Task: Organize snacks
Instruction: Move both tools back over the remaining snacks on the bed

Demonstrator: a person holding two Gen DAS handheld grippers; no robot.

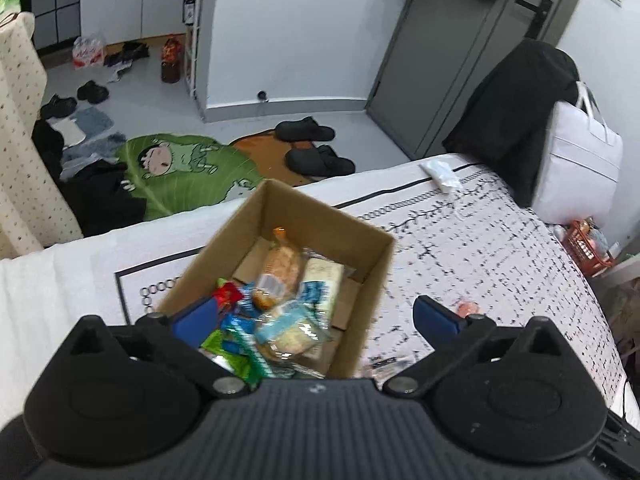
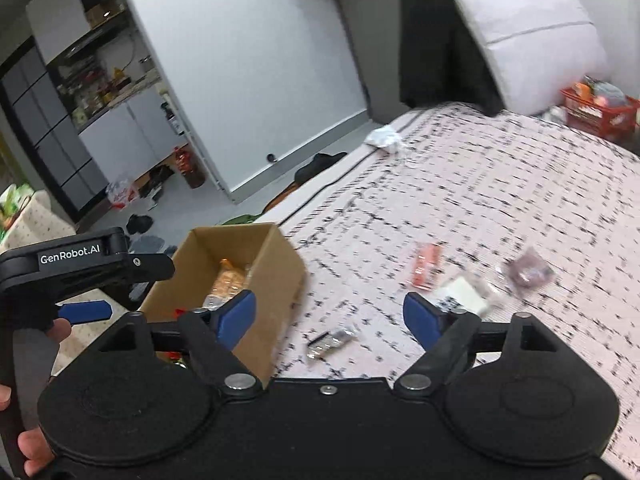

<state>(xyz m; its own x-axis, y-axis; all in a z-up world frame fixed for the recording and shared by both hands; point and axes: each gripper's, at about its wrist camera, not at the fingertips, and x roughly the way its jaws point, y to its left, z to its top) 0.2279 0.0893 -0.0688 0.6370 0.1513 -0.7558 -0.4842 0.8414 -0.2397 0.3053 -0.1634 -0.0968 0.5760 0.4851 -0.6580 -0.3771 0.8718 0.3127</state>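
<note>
Both our grippers stood with their jaws wide and nothing between the blue pads. Our left gripper (image 1: 316, 318) hung over the near end of the open cardboard box (image 1: 362, 240), one pad above the wrappers inside and the other out past the box's right wall, over the bedspread (image 1: 500, 248). Our right gripper (image 2: 330, 314) hung just to the right of the box, above the patterned cover.

We saw the box resting on the bed near its left edge, with snacks heaped inside: a clear pack of golden biscuits (image 1: 280, 266) towards the far end, a pale packet (image 1: 324, 276) beside it, and red, blue and green wrappers (image 1: 236, 320) crowded at the near end.

Other snacks lay loose on the cover, well apart from the box: an orange-red packet (image 2: 426, 266), a white packet (image 2: 464, 294) just beside it, a dark purplish pack (image 2: 528, 270) further right, and a small clear wrapper (image 2: 330, 340) close below our right gripper. Blur kept us from reading any labels.

A crumpled white tissue (image 2: 384, 138) lay near the bed's far edge.
</note>
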